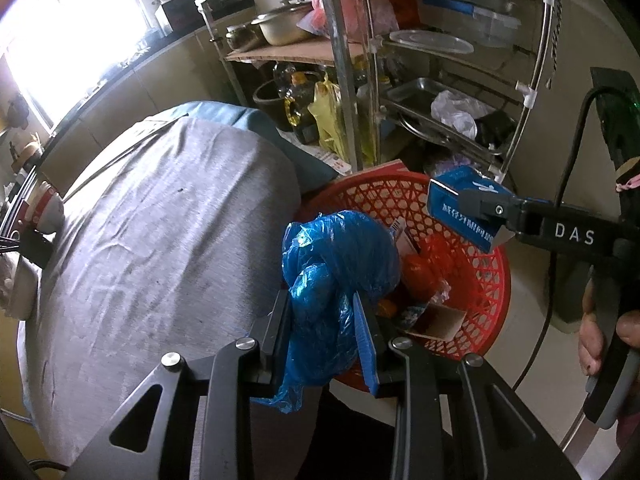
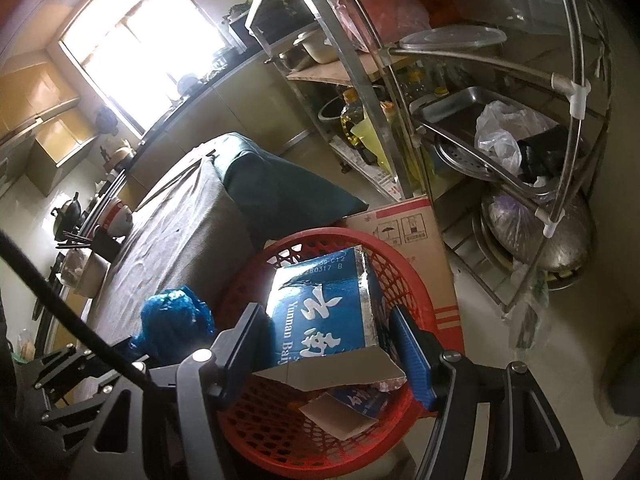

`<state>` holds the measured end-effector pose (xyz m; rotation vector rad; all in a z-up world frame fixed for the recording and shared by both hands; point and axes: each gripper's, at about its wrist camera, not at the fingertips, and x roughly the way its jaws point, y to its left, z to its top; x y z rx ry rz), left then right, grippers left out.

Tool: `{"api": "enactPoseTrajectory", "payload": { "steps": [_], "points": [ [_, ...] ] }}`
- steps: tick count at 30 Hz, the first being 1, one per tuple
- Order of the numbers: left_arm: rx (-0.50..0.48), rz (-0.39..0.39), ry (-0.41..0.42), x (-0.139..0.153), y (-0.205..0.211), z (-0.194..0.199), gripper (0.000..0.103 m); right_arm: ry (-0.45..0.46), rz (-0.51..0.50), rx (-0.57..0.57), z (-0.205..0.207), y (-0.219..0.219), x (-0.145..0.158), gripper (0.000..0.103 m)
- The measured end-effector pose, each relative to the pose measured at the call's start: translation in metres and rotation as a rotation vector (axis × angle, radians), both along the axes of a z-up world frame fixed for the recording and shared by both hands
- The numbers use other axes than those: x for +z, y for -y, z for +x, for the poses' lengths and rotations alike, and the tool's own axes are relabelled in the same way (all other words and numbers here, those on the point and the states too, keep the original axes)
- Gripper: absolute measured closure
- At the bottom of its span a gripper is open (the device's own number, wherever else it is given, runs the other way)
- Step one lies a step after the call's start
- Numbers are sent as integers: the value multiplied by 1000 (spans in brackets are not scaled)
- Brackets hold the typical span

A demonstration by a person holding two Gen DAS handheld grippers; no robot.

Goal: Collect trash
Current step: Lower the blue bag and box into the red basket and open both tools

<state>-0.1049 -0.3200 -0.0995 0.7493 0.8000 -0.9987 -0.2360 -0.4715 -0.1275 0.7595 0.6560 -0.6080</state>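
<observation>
My left gripper (image 1: 324, 320) is shut on a crumpled blue plastic bag (image 1: 340, 264) and holds it at the near rim of a red lattice basket (image 1: 492, 304). My right gripper (image 2: 328, 340) is shut on a blue carton box (image 2: 328, 304) with white lettering and holds it over the same basket (image 2: 304, 448). In the left wrist view the right gripper (image 1: 480, 208) comes in from the right with the box (image 1: 452, 204) above the basket's far side. The basket holds red wrappers, an open small cardboard box (image 1: 436, 320) and other scraps. The blue bag also shows in the right wrist view (image 2: 176, 316).
A table with a grey cloth (image 1: 160, 216) lies left of the basket, with bowls at its far left edge (image 1: 44, 208). A metal shelf rack (image 1: 440, 92) with pots, trays and bags stands behind. A cardboard carton (image 2: 416, 232) stands behind the basket on the tiled floor.
</observation>
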Motion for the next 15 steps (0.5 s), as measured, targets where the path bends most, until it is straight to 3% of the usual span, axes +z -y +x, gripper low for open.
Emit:
{"api": "enactPoseTrajectory", "payload": {
  "steps": [9,15],
  "points": [
    [-13,30,-55,-17,6,2,71,-10,27,-11,-3,4,-9,35],
    [-19,52,-153,-32,9,7,71,-20,44,-16,-5,6,-16,35]
  ]
}}
